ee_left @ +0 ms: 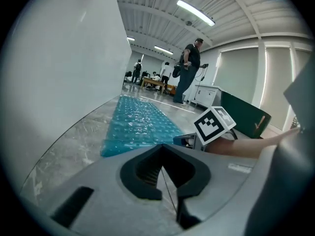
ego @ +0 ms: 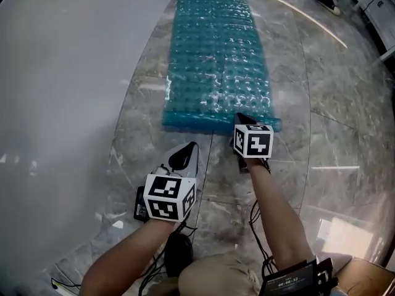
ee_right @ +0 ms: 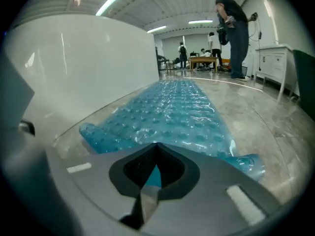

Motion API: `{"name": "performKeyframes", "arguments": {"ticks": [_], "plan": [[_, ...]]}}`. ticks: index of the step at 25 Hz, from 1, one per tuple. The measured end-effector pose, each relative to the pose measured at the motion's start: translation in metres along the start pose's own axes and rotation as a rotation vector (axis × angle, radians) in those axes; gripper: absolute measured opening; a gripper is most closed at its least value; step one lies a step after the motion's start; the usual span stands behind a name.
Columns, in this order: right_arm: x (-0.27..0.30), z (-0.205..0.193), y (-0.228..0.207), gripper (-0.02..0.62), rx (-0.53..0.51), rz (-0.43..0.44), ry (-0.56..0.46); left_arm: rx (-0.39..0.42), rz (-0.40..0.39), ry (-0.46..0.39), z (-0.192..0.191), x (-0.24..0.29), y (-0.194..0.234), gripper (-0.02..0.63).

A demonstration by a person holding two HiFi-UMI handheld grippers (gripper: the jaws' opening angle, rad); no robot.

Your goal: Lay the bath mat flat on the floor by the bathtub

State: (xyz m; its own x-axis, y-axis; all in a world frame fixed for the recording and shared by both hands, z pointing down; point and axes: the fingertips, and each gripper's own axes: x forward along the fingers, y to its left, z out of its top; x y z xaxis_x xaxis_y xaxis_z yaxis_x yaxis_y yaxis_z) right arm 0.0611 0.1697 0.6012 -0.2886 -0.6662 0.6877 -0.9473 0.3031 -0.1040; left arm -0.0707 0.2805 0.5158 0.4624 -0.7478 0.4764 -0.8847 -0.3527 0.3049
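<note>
- The left tongs (ego: 183,157) are clenched on nothing, their tips above bare floor (ego: 336,134), short of the mat's near left corner.
- The right tongs (ego: 242,119) are also clenched, with nothing seen clamped in them. Their tips are at the mat's near edge, close to its right corner, where that edge curls up. I cannot tell whether they touch it.
- One blue bath mat (ego: 216,60), bumpy and glossy, lies stretched out on the floor just beside the foot of the bathtub's wall, its long side running along it.
- One white bathtub (ego: 62,97) fills the left.
- The floor is grey veined marble tile, polished enough to mirror the lights.
- The room is wide, with a ribbed ceiling and several strip lights (ee_left: 195,12).
- One person (ee_right: 235,31) stands beyond the mat's far end, near a white cabinet (ee_right: 275,60); a few more are far back around a table.
</note>
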Motion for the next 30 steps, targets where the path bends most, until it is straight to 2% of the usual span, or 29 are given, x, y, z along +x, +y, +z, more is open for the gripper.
{"name": "performKeyframes", "arguments": {"ticks": [3,7,10,12,15,18,20,22,24,26,30], "plan": [[-0.02,-0.032,0.017,0.006,-0.088,0.017,0.093,0.0,-0.002,0.021,-0.002,0.018,0.009,0.006],[-0.049,-0.074,0.035,0.006,-0.133,0.05,0.134,-0.062,-0.008,0.043,-0.003,0.064,0.017,0.006],[-0.059,-0.108,0.05,0.007,-0.145,0.132,0.233,-0.08,-0.015,0.122,-0.022,0.091,0.022,0.006],[-0.073,-0.118,0.056,0.006,-0.147,0.185,0.229,-0.104,-0.02,0.191,-0.039,0.095,0.025,0.006],[-0.083,-0.073,0.039,0.007,-0.127,0.141,0.089,-0.174,-0.04,0.255,-0.063,0.088,0.021,0.006],[-0.059,-0.042,0.021,0.008,-0.104,0.074,0.065,-0.178,-0.054,0.293,-0.084,0.075,0.014,0.006],[-0.042,-0.047,0.008,0.008,-0.09,0.028,0.118,-0.146,-0.071,0.307,-0.087,0.068,0.006,0.006],[-0.039,-0.063,0.003,0.006,-0.075,0.006,0.184,-0.157,-0.087,0.292,-0.079,0.058,-0.002,0.006],[-0.052,-0.077,0.012,0.006,-0.11,0.004,0.206,-0.173,-0.107,0.247,-0.063,0.05,-0.011,0.006],[-0.068,-0.097,0.024,0.006,-0.167,0.009,0.216,-0.145,-0.126,0.243,-0.058,0.052,-0.019,0.006],[-0.086,-0.123,0.034,0.006,-0.227,0.019,0.195,-0.127,-0.12,0.388,-0.087,0.068,-0.018,0.006]]}}
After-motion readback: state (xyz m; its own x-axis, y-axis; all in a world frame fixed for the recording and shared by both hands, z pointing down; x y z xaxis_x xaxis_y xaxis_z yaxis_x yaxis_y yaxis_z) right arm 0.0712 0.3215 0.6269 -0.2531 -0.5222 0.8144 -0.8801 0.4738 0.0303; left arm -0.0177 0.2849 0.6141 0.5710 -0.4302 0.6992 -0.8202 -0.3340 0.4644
